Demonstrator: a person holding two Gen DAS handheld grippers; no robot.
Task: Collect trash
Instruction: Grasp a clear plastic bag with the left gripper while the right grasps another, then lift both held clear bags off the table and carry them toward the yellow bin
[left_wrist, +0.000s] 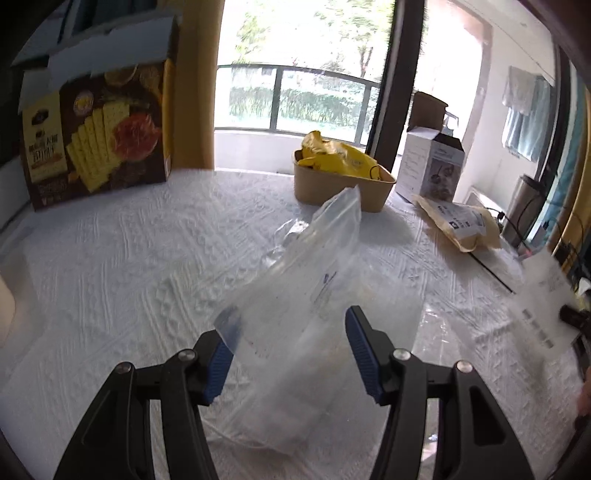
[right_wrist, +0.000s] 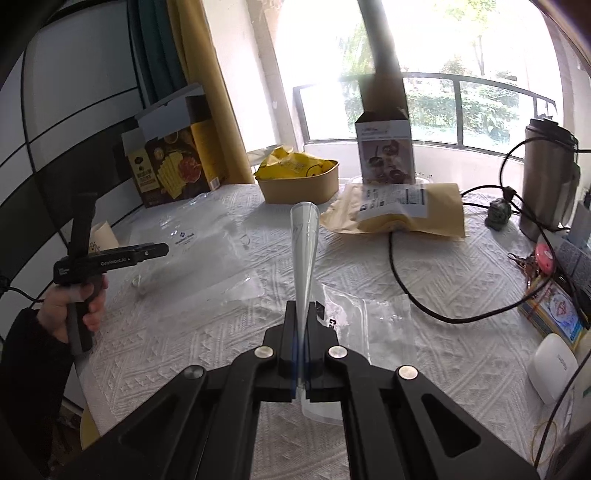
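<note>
A large clear zip bag (left_wrist: 295, 295) rises off the white tablecloth (left_wrist: 129, 258) between the blue pads of my left gripper (left_wrist: 288, 325). The jaws stand half apart and both pads lie against the bag, whose edge drapes over the left pad. In the right wrist view a hand holds that left gripper (right_wrist: 155, 251) at the left, with the bag (right_wrist: 199, 251) around its tip. My right gripper (right_wrist: 303, 308) is shut on a thin clear plastic film (right_wrist: 303, 251), seen edge-on and sticking up from the jaws. The film (left_wrist: 543, 295) shows blurred at the right edge of the left wrist view.
A cracker box (right_wrist: 170, 166), a brown paper bowl (right_wrist: 299, 188) with a yellow wrapper (right_wrist: 291, 162), a white carton (right_wrist: 384, 151) and a padded envelope (right_wrist: 399, 214) line the far side. Another clear bag (right_wrist: 373, 321), a black cable (right_wrist: 402, 291), a steel tumbler (right_wrist: 546, 177) and keys (right_wrist: 532, 262) lie to the right.
</note>
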